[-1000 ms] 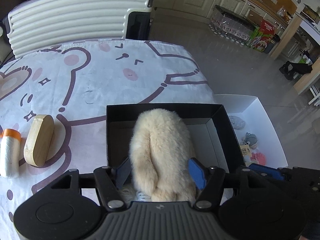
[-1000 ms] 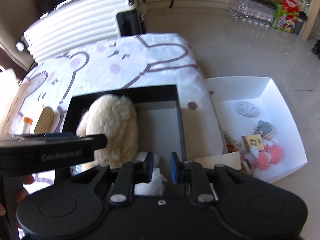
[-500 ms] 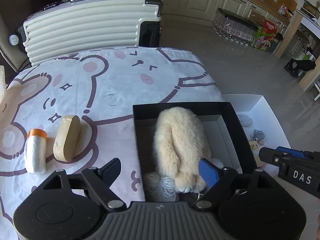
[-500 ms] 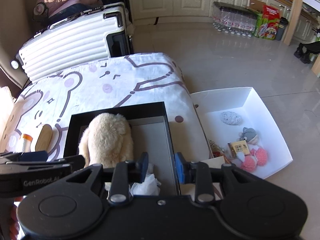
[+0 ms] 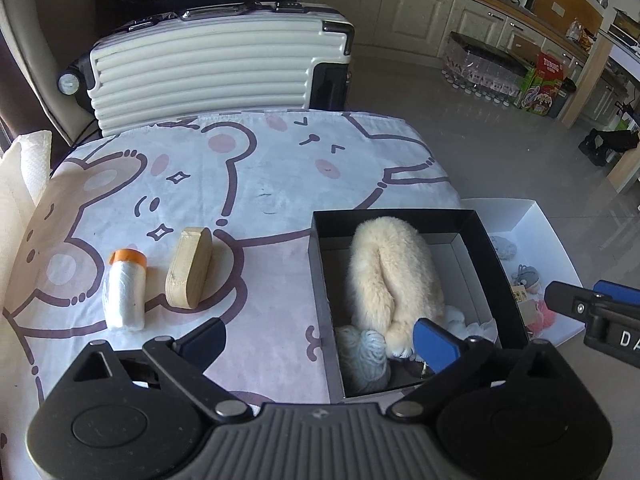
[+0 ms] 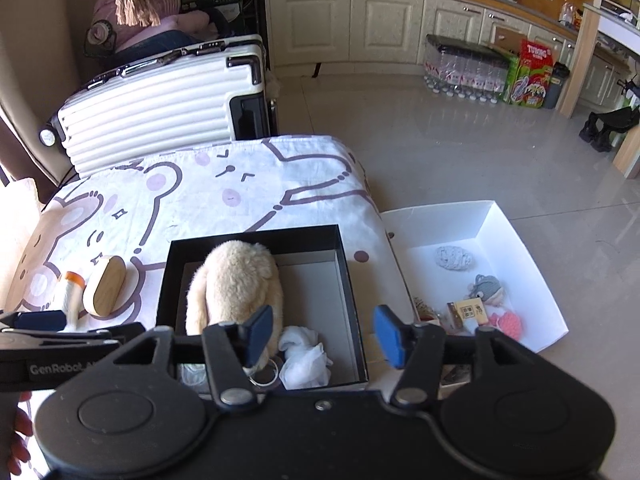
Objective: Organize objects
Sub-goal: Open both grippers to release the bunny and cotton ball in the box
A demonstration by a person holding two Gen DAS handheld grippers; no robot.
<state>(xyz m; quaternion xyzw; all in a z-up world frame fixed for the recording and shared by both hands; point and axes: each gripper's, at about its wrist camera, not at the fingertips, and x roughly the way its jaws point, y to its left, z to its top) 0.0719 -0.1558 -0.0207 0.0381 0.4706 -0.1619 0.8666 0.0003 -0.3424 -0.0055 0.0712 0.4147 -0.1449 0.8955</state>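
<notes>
Cream plush toy [image 5: 394,276] inside black box [image 5: 472,220], beside yarn ball [image 5: 362,354] and white cloth [image 6: 306,356]. Left gripper [image 5: 316,340] and right gripper [image 6: 324,334] spread wide, empty, above box's near edge. Wooden block [image 5: 189,268] and roll [image 5: 123,288] left of box.

On the side of the left gripper [image 6: 40,320], seen at about eight o'clock in the right wrist view, white lettering reads "GenRobot" followed by characters cut off behind the other gripper's body. In the left wrist view, the right gripper [image 5: 600,308] at three o'clock carries white letters "DA", the rest running out of the frame. The red and green carton [image 6: 534,74] on the floor by the kitchen cabinets, at about two o'clock in both views, bears "TUBORG" in white on its red top panel. The small tan card [image 6: 468,312] in the white box [image 6: 520,236] shows a square printed code, too small to read.
</notes>
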